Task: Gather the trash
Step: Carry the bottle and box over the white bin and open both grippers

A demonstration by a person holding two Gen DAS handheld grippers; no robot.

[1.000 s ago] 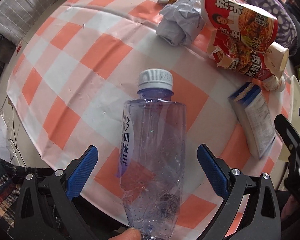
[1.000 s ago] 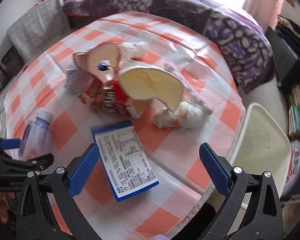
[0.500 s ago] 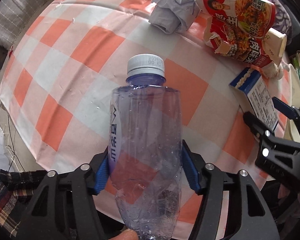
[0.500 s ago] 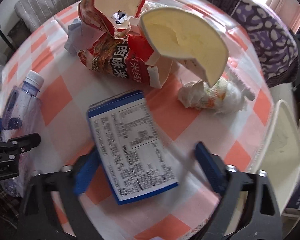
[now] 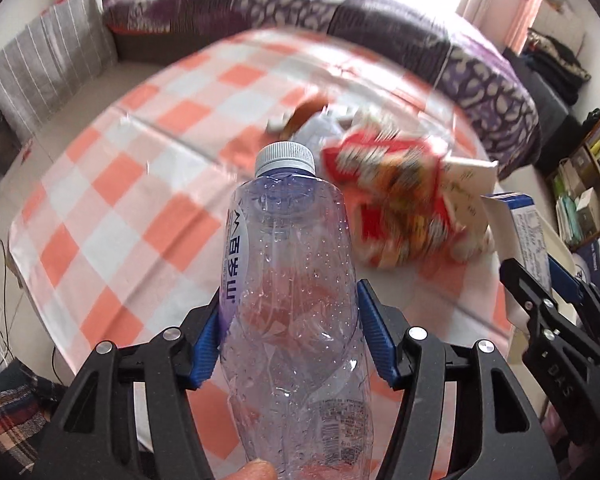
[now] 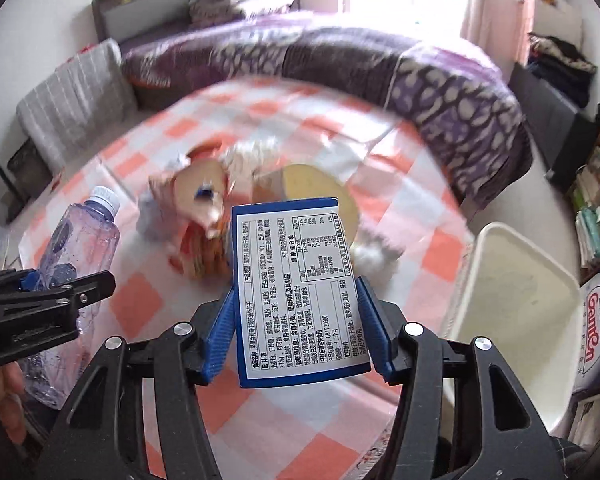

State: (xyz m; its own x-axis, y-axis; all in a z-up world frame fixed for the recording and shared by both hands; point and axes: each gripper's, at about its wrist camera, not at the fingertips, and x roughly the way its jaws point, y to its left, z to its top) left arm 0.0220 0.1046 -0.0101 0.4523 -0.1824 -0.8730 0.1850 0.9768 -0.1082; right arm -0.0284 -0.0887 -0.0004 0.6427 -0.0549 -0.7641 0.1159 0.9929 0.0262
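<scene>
Bottle (image 5: 292,312) clamped; box (image 6: 296,292) lifted (both raised)

This was a lived-in home, a living room doubling as a dining spot. A round table (image 5: 100,184) wore an orange-and-white checked cloth. Behind it ran a long sofa (image 6: 440,92) under a purple patterned throw, with a grey striped cushion (image 5: 48,64) at one end. Daylight poured through a window with pink curtains (image 5: 520,20). Bookshelves (image 5: 596,176) crammed with books stood at the right, and folded dark clothes (image 6: 560,60) lay piled nearby.
</scene>
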